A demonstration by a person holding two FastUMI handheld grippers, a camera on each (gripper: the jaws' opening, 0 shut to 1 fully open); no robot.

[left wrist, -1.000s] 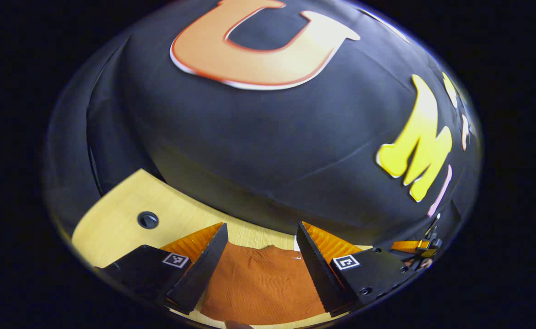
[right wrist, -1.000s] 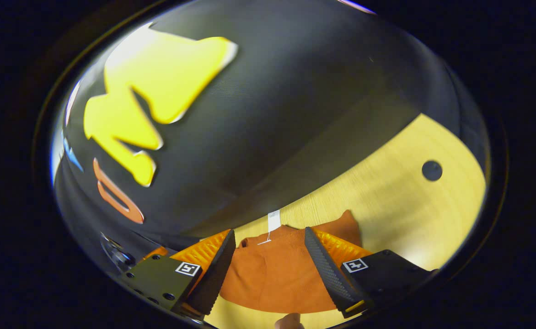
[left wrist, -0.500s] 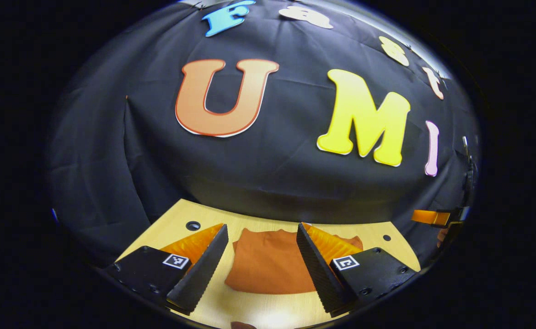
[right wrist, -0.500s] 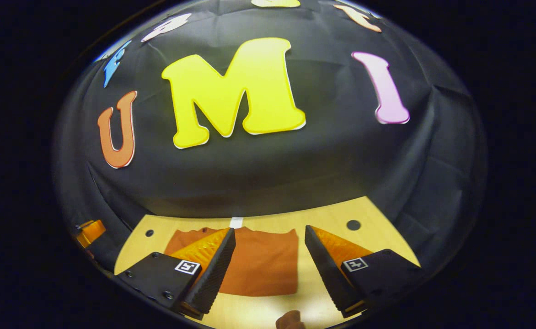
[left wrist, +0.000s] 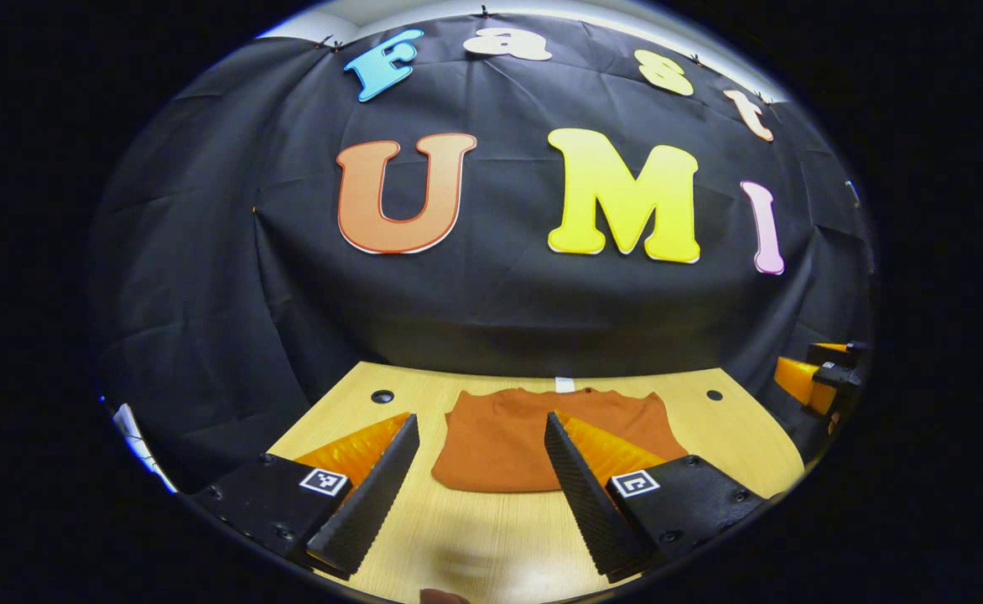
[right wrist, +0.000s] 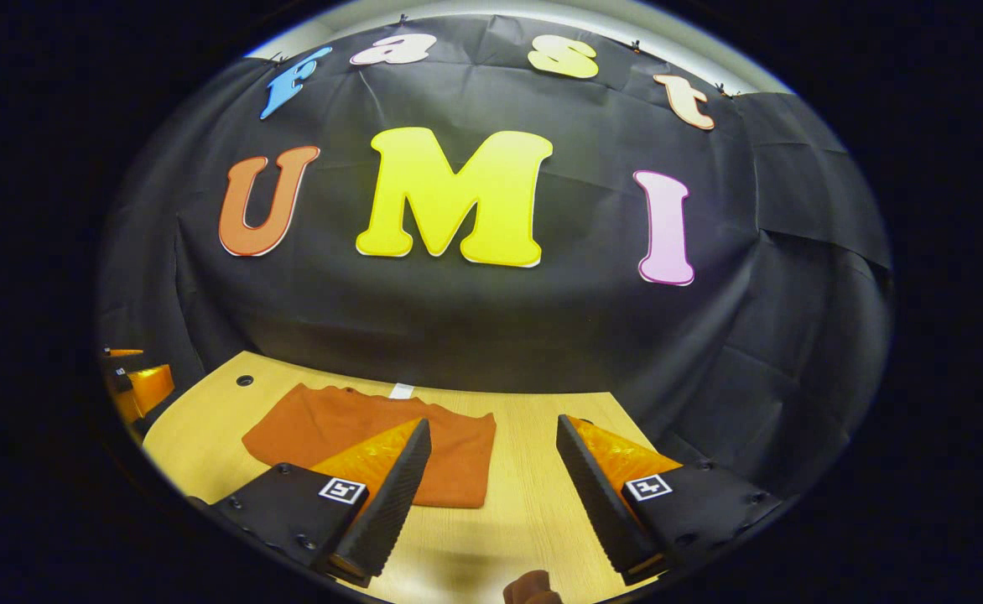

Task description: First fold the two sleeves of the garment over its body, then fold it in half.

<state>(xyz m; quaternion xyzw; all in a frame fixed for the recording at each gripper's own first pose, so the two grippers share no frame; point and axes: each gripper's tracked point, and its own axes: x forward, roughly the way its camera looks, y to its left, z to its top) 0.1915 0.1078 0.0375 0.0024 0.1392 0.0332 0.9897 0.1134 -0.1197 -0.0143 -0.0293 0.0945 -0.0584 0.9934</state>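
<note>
The garment [left wrist: 508, 436], a rust-orange top, lies folded into a compact flat rectangle on the wooden table [left wrist: 491, 537], toward its far edge, close to the black cloth wall. A small white tag [left wrist: 564, 384] sticks out from its far edge. No sleeve hangs loose that you can see; the near edge is a clean rounded fold.

Your left gripper [left wrist: 476, 495] is held above the table with its fingers spread wide apart and nothing between them; the garment sits beyond the tips, untouched. In the left gripper view the other tool shows small at the far right edge.

Your right gripper [right wrist: 491, 495] is likewise parted, holding nothing, raised over bare wood to the right of the garment [right wrist: 357, 432]. The tag [right wrist: 401, 390] shows here too, on the far side. In the right gripper view, part of the other tool appears at the far left edge.

The table [right wrist: 525, 503] is pale wood with small round holes [left wrist: 382, 396] near its far corners; another hole [right wrist: 244, 380] shows at the far left in the right gripper view. A fingertip [right wrist: 529, 585] peeks in at the bottom of the right gripper view. Black cloth hangs behind and to the sides of the table.
</note>
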